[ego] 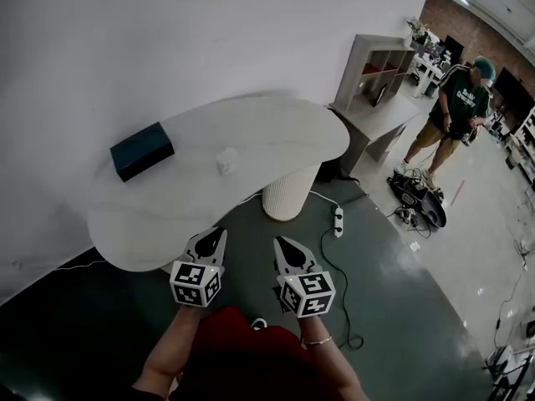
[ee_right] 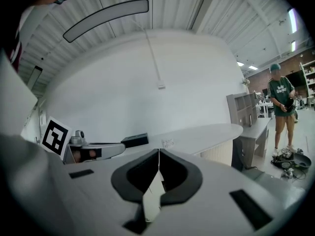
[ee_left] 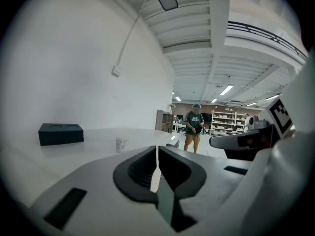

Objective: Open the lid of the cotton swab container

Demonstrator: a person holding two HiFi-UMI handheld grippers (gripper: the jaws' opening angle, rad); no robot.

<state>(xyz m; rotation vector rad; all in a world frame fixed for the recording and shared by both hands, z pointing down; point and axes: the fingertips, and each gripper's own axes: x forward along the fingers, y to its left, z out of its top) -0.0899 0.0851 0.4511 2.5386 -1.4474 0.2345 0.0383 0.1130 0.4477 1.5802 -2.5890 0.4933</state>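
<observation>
1. A dark box (ego: 142, 150) lies on the left part of the white table (ego: 284, 132);
2. my left gripper (ego: 217, 234) hangs closed and empty just off the table's near edge;
3. the small white cotton swab container (ego: 225, 160) stands mid-table, right of the box and well apart from both grippers;
4. my right gripper (ego: 280, 244) is likewise closed, holding nothing;
5. a person (ego: 456, 98) stands far right.
</observation>
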